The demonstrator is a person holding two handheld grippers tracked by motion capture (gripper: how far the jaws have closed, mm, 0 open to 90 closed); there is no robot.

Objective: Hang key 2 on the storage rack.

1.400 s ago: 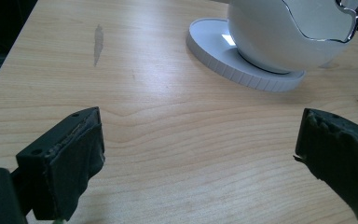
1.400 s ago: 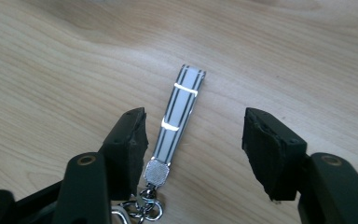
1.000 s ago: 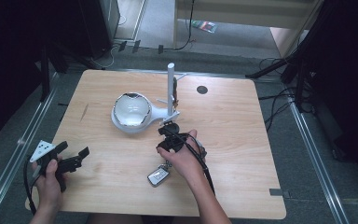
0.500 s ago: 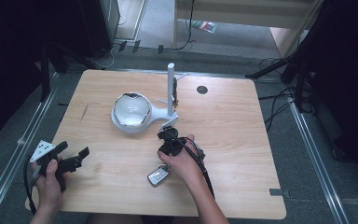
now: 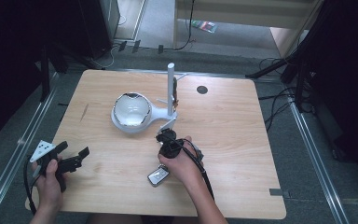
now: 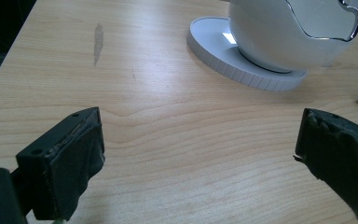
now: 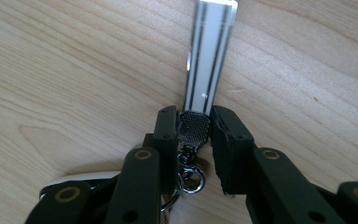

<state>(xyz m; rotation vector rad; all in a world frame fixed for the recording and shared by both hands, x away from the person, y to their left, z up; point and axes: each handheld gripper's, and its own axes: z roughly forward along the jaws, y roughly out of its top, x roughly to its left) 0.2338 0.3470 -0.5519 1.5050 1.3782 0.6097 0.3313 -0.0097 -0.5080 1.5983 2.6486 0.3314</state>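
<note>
My right gripper [image 5: 164, 136] [image 7: 193, 116] is near the table's middle, just in front of the white stand's foot [image 5: 168, 123]. It is shut on a dark textured metal tab [image 7: 195, 127]. Silver rings [image 7: 192, 179] hang from the tab and lead back to a key fob [image 5: 157, 176] that lies on the table beside the hand. A white striped bar [image 7: 210, 51] lies right beyond the jaws. My left gripper [image 5: 73, 149] [image 6: 200, 135] is held at the near left corner, open, with bare wood between its jaws.
A white bowl-shaped dish [image 5: 131, 112] [image 6: 270, 42] with a chrome rim stands on a round base, joined to an upright white post [image 5: 170, 88]. A dark round hole [image 5: 202, 89] sits at the table's far side. The table's right half is bare wood.
My right gripper has drawn a little away from the stand toward the near edge, still holding the tab. The left gripper has stayed where it was.
</note>
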